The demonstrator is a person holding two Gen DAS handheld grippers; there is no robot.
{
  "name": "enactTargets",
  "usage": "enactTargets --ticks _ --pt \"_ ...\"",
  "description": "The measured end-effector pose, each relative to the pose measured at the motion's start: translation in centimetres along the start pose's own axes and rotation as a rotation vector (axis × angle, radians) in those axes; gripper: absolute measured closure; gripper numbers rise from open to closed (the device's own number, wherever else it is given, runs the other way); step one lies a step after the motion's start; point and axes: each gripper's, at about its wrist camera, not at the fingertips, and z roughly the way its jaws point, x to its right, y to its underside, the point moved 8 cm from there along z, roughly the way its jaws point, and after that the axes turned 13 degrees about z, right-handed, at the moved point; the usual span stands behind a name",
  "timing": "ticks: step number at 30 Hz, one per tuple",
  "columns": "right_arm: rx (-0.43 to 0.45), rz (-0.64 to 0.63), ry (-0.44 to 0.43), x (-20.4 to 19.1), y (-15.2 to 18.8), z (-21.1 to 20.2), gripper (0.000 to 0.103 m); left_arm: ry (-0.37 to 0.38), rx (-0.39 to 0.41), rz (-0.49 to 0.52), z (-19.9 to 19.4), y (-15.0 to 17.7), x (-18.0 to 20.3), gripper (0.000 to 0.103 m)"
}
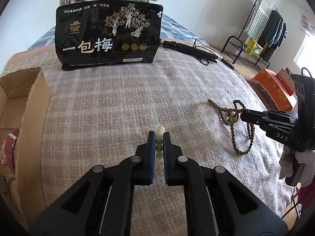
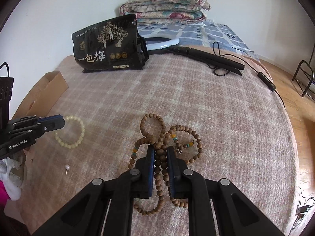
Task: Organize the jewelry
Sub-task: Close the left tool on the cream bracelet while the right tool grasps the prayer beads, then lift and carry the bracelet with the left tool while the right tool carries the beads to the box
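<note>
My left gripper (image 1: 159, 135) is shut on a pale cream bead bracelet (image 1: 160, 130) that lies on the pink checked blanket (image 1: 118, 98); the bracelet also shows in the right wrist view (image 2: 75, 135), with the left gripper (image 2: 59, 123) on its left side. My right gripper (image 2: 160, 151) is shut on a long brown wooden bead necklace (image 2: 151, 125) with a few orange and teal beads, tangled in loops on the blanket. The necklace (image 1: 232, 122) and the right gripper (image 1: 244, 116) also show in the left wrist view.
An open cardboard box (image 1: 23, 106) stands at the left edge. A black snack bag (image 1: 108, 37) stands at the back, with folded quilts (image 2: 167, 4), a ring light (image 2: 163, 43) and its black stand (image 2: 212, 61) behind. A loose pearl pin (image 2: 67, 167) lies near the front left.
</note>
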Motion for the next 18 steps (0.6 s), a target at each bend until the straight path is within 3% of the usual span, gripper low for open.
enactTargets --ticks 18 --pt "0.15 -0.005 -0.026 -3.6 -2.8 -9.4 0.093 -0.013 0.087 0.009 -6.5 -1.7 0.4 0.098"
